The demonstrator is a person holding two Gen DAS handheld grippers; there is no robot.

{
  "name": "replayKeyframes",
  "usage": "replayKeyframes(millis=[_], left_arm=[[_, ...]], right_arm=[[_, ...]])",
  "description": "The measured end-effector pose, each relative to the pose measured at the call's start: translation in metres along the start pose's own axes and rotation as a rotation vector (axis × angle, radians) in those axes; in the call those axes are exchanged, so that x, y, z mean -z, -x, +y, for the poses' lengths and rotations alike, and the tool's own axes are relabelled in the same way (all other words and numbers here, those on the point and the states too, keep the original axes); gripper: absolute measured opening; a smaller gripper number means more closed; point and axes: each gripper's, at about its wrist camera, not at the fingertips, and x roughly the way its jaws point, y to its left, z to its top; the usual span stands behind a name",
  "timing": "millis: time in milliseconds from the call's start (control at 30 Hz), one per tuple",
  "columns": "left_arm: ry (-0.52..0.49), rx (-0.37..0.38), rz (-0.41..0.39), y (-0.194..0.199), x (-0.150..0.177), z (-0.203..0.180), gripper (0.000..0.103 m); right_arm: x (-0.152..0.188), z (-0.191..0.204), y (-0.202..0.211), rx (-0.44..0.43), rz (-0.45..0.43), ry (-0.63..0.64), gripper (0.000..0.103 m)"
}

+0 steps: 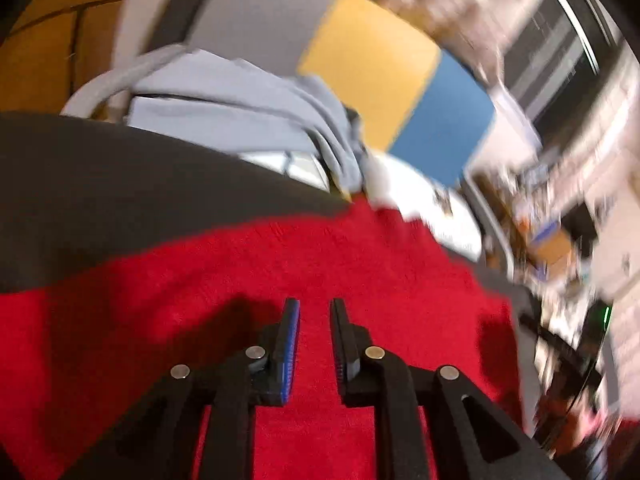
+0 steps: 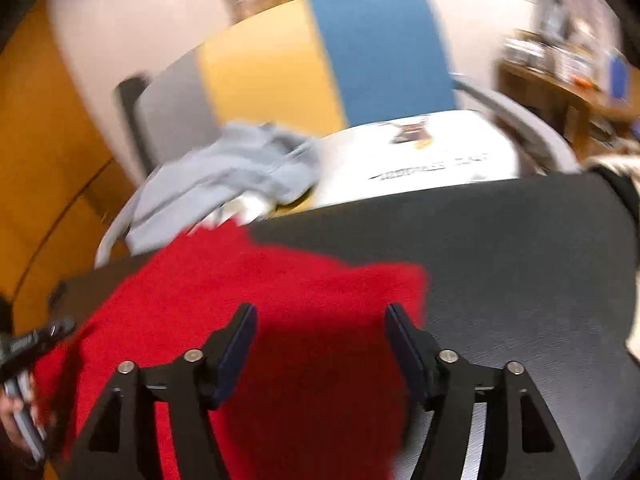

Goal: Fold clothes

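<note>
Red garment [image 1: 280, 280]: spread on the dark table [image 1: 100, 184].
Left gripper [image 1: 315, 308]: above garment, fingers narrowly parted, empty.
Right gripper [image 2: 320, 316]: above garment, fingers spread wide.

Beyond the dark table [image 2: 520, 240] stand grey, yellow and blue panels [image 2: 384, 52], wooden shelving [image 2: 560, 92] right.

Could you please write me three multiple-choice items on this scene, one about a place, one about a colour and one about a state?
1. Where does the red cloth lie?
A. on the dark table
B. in the white basket
C. on the floor

2. What colour is the garment in the basket?
A. green
B. light blue-grey
C. black

3. How do the right gripper's jaws stand?
A. shut on cloth
B. hidden
C. wide open, empty

Answers: 1 A, red spreads over the dark surface; 2 B, pale folds drape the rim; 3 C, a clear gap between them.
</note>
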Motion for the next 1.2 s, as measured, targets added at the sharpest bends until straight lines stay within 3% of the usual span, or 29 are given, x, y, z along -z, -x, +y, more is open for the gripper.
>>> replayKeyframes(millis=[67,133,200,367,467,533,633,767,867,1033,1100,1133,1200], left_arm=[[-0.01,-0.021,0.091,-0.018,0.019,0.0,0.014],[-0.014,-0.017,0.068,-0.019,0.031,0.003,0.015],[0.018,0.006,0.058,-0.016,0.035,0.01,0.015],[0.005,0.024,0.049,-0.011,0.026,0.008,0.015],[-0.046,0.058,-0.002,-0.004,-0.001,0.0,0.023],[-0.088,0.083,-0.02,-0.012,-0.027,-0.005,0.026],[-0.183,0.106,-0.005,-0.034,-0.059,-0.022,0.029],[-0.312,0.095,0.055,-0.085,-0.097,-0.045,0.032],[-0.372,0.097,0.136,-0.128,-0.115,-0.053,0.037],[-0.395,0.137,0.213,-0.159,-0.117,-0.062,0.042],[-0.406,0.131,0.217,-0.167,-0.117,-0.067,0.041],[-0.395,0.138,0.222,-0.169,-0.119,-0.068,0.036],[-0.348,0.166,0.243,-0.17,-0.121,-0.067,0.009]], right_arm=[[0.013,0.019,-0.01,0.01,0.054,0.069,0.072],[0.035,0.023,-0.021,0.041,0.117,0.079,0.072],[0.053,0.03,-0.018,0.069,0.079,0.134,0.073],[0.063,0.025,-0.006,-0.036,0.094,0.141,0.09],[0.047,0.024,-0.006,-0.08,0.145,0.152,0.091],[0.022,0.022,-0.005,-0.155,0.119,0.142,0.088],[-0.018,0.03,-0.025,-0.195,0.104,0.162,0.087],[-0.062,0.057,-0.078,-0.217,0.161,0.226,0.071],[-0.083,0.068,-0.121,-0.216,0.22,0.267,0.068],[-0.096,0.08,-0.162,-0.195,0.243,0.359,0.068],[-0.098,0.087,-0.17,-0.194,0.238,0.402,0.059],[-0.099,0.09,-0.173,-0.196,0.237,0.421,0.054],[-0.099,0.096,-0.173,-0.22,0.247,0.449,0.024]])
